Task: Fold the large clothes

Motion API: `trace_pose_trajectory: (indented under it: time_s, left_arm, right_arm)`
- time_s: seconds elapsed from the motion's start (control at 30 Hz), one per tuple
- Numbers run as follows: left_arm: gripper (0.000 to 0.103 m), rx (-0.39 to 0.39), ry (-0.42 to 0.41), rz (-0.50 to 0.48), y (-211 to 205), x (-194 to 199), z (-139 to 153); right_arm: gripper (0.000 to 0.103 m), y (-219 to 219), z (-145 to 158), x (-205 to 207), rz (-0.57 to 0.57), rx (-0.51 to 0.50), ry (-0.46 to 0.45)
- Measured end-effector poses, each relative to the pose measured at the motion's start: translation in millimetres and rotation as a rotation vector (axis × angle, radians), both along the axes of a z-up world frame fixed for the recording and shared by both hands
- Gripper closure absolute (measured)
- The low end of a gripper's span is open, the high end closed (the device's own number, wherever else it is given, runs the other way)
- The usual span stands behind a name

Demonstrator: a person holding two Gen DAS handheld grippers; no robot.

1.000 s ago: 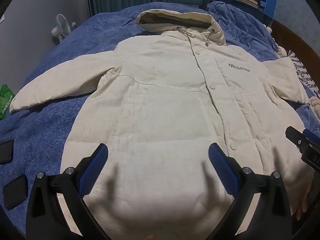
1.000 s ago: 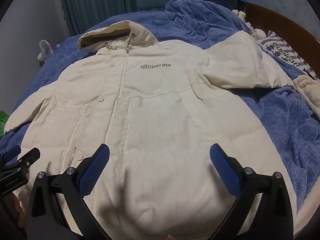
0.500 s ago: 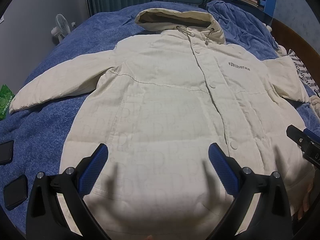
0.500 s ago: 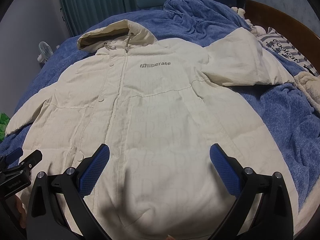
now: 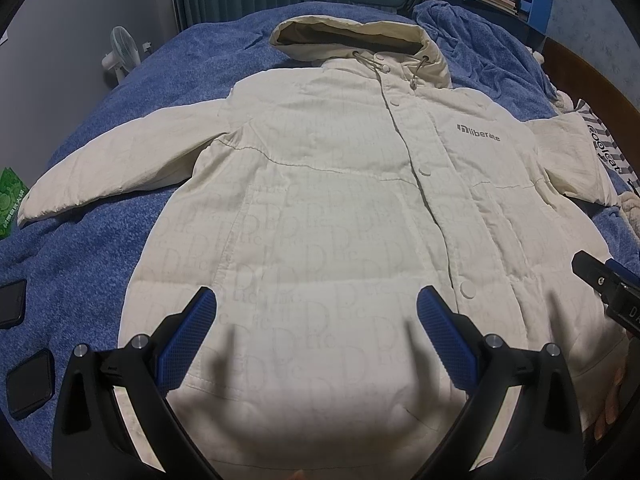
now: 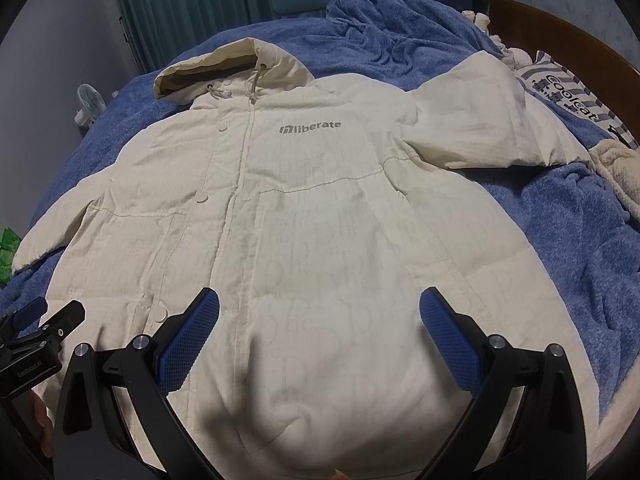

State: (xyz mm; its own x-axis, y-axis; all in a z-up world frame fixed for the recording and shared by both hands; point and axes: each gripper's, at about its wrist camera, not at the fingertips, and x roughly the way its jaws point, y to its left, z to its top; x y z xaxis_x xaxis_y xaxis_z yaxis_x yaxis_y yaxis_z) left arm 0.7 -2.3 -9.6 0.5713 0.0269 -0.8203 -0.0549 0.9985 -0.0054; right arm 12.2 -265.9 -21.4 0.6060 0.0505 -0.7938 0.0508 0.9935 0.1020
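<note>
coat [image 5: 320, 216] lies face up, spread flat on the blue bed [image 5: 120, 128]; hood [image 5: 352, 36] at the far end from the tongs, hem nearest them; snaps done up along the front; one sleeve [image 5: 120, 164] runs out flat to the left of the coat body, the other sleeve [image 6: 480, 120] angles out on the right, its cuff near a striped cloth [image 6: 572, 96].

handling, as a guess: padded, puffy, soft; light for its bulk but springy, likely to puff back open after a fold; shell looks smooth, may slip between pads; best holds seem to be a sleeve cuff or a hem corner, where the layers are thinner and pinch well; the thick body would fill the jaws.

left gripper [image 5: 316, 316] hovers above the hem, left of the snap line, jaws released wide, nothing between them; its shadow falls on the cloth below; right gripper [image 6: 320, 316] hovers above the hem right of the snap line, also spread wide and empty; both point up the coat toward the hood, side by side, level; no fold made yet.

two dark flat things [image 5: 28, 384] lie on the bed left of the hem.
</note>
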Motion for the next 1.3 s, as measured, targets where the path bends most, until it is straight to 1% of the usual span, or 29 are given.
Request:
trace_pose_trajectory:
  time_s: [1.3]
  left_arm:
    - [0.007,0.002,0.008,-0.002,-1.2,-0.8,-4.5]
  right_arm:
    - [0.006,0.8,-3.8,1.4,0.001,0.005,0.014]
